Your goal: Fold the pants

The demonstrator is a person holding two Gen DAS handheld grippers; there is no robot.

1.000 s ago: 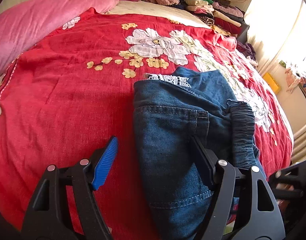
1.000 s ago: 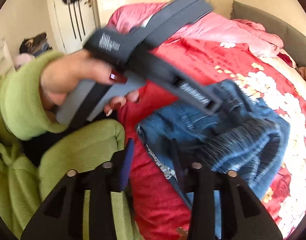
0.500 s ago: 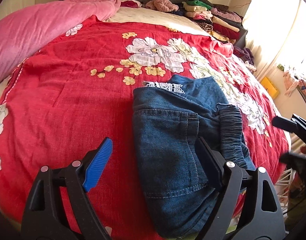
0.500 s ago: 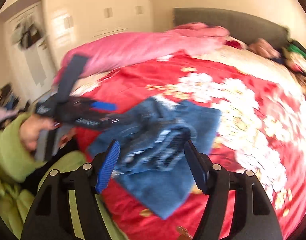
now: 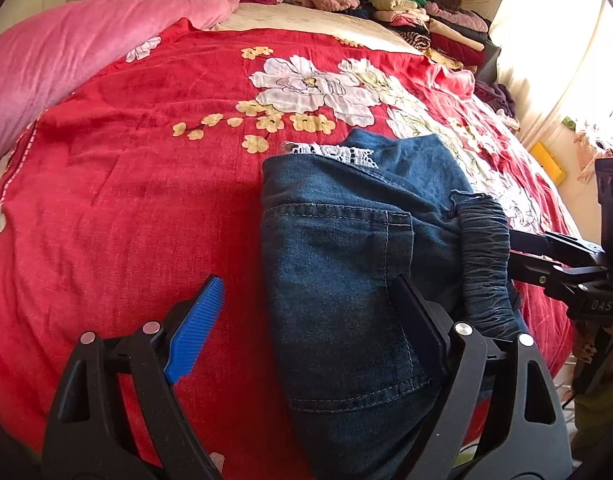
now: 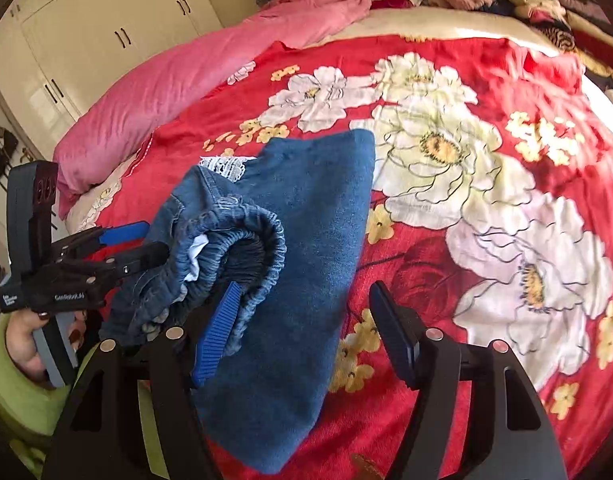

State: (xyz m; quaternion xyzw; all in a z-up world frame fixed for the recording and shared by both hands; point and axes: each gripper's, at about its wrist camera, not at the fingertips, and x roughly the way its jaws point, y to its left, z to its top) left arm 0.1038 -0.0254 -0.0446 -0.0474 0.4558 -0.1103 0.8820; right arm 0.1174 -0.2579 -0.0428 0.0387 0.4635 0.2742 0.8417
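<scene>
Folded blue denim pants (image 5: 346, 264) lie on the red floral bedspread (image 5: 126, 200), elastic waistband (image 5: 484, 256) on their right side and a strip of white lace (image 5: 334, 154) at the far edge. My left gripper (image 5: 306, 324) hangs open just above the pants' near left part, its blue pad (image 5: 194, 328) over bare bedspread. In the right wrist view my right gripper (image 6: 304, 336) is open over the pants (image 6: 314, 216), its blue pad (image 6: 218, 336) by the waistband (image 6: 250, 248). The left gripper (image 6: 106, 256) shows at the left edge there. Neither holds cloth.
A pink quilt (image 5: 66, 52) runs along the bed's left side. Stacked folded clothes (image 5: 418, 16) sit at the headboard end. White wardrobe doors (image 6: 86, 40) stand behind. A person's hand in a green sleeve (image 6: 10, 368) holds the left tool. The bed's near edge is close below.
My right gripper has rolled and swung from facing the person round to the bed, jaws widened, and now hovers at the pants' waistband side. The left jaws opened a little wider; that hand stayed put.
</scene>
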